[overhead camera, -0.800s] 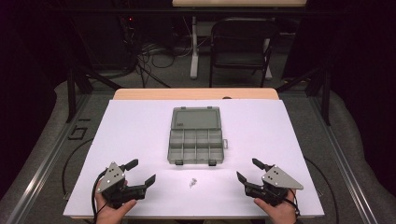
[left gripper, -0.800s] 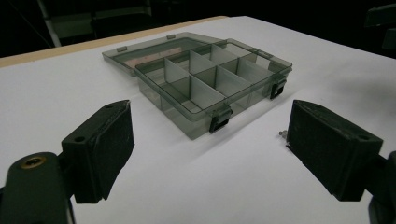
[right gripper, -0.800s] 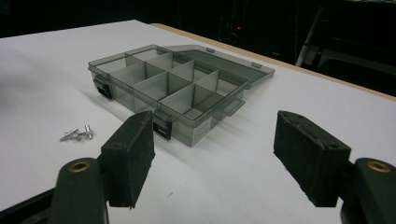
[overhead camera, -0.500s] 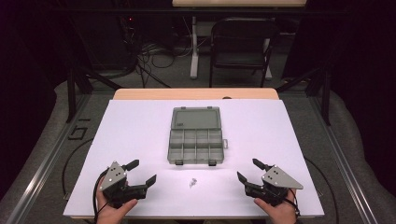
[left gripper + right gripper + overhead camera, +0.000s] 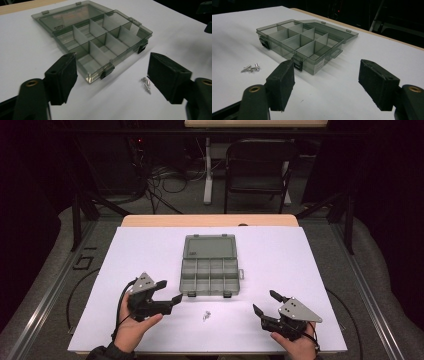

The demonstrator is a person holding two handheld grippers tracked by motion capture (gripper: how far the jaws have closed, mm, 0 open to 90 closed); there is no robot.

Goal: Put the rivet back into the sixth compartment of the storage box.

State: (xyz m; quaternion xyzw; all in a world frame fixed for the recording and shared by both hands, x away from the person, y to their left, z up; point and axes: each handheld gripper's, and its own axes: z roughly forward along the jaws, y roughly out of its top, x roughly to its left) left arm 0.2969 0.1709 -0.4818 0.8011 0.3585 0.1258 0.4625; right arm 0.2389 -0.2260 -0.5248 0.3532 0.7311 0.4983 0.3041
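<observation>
A smoky clear compartment box [image 5: 210, 270] lies open at the table's middle, its lid [image 5: 209, 247] flat behind it and its several compartments empty. Two or three small silver screws [image 5: 206, 315] lie on the white tabletop just in front of it. My left gripper [image 5: 169, 291] is open and holds nothing, its tips close to the box's front left corner. My right gripper [image 5: 264, 301] is open too, in front of the box and to its right. The left gripper view has the box [image 5: 97, 37] and screws [image 5: 146, 83] between the jaws. The right gripper view shows the box [image 5: 299, 40] ahead and the screws [image 5: 250, 68] to its left.
The white table [image 5: 310, 265] has a wooden strip [image 5: 210, 220] along its far edge. Beyond it stand a dark chair [image 5: 257, 170] and floor cables [image 5: 165, 175]. A metal rail [image 5: 372, 305] runs along each side of the table.
My left gripper has moved forward and to the right, toward the box's front left corner. The right gripper has stayed put.
</observation>
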